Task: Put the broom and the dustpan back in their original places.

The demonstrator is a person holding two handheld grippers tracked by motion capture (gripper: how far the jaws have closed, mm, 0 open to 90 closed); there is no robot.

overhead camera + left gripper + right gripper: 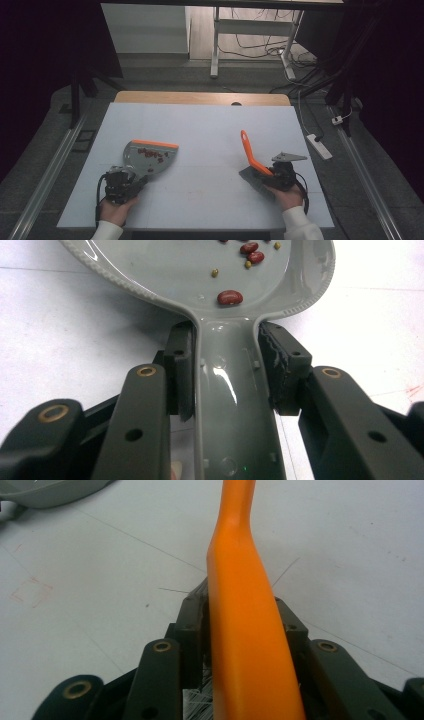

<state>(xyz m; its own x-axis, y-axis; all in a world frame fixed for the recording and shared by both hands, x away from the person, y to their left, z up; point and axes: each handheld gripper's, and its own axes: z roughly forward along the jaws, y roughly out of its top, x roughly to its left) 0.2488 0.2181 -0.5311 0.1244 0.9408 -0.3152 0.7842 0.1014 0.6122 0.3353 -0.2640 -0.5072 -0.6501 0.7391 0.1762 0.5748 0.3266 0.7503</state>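
Note:
A grey dustpan point(150, 156) with an orange front lip lies flat at the table's left, with several red beans point(152, 154) in it. My left gripper point(131, 176) is shut on its handle. In the left gripper view both pads press the grey dustpan handle point(227, 405), and red and small green beans point(230, 297) sit in the pan beyond. At the right, an orange-handled brush point(248, 150) rests head-down on the table with its handle angled up and away. My right gripper point(267, 176) has its jaws beside the brush point(240, 580), and a thin gap shows at the left pad.
A white sheet point(210, 125) covers the wooden table point(200, 97). The dustpan's edge point(50, 490) appears at the top left of the right gripper view. On the floor to the right lies a white power strip point(318, 146), and a desk frame point(215, 50) with cables stands beyond the far edge.

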